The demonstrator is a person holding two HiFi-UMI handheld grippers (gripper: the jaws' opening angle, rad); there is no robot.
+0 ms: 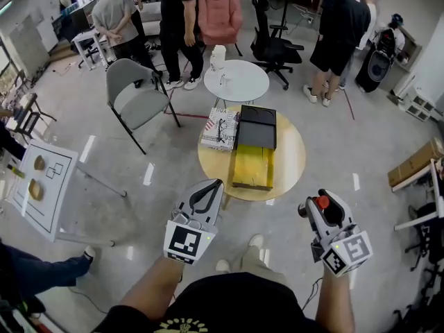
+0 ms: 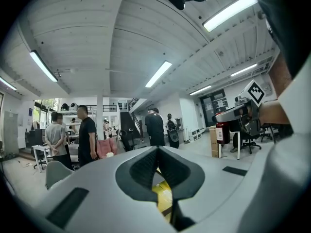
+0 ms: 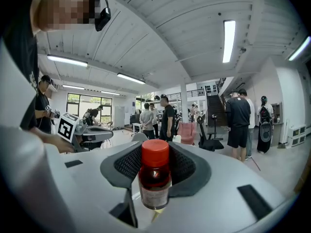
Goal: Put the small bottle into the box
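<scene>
The small bottle [image 3: 154, 174], dark red with a red cap and a pale label, stands upright between the jaws of my right gripper [image 3: 155, 154], which is shut on it. In the head view the right gripper [image 1: 316, 207] holds the bottle [image 1: 322, 202] low at the right, short of the round wooden table [image 1: 291, 159]. The box [image 1: 252, 165], yellow inside with a black lid folded back, lies on that table. My left gripper [image 1: 216, 184] is shut and empty, near the table's front edge. Through the left gripper's [image 2: 156, 152] jaws a bit of the yellow box [image 2: 163, 193] shows.
A patterned flat pack [image 1: 220, 129] lies beside the box. Behind stand a small white round table [image 1: 238, 82], a grey chair [image 1: 137, 97], a pink armchair [image 1: 220, 16] and a black office chair [image 1: 274, 44]. Several people stand at the back. A white board [image 1: 41, 182] leans at the left.
</scene>
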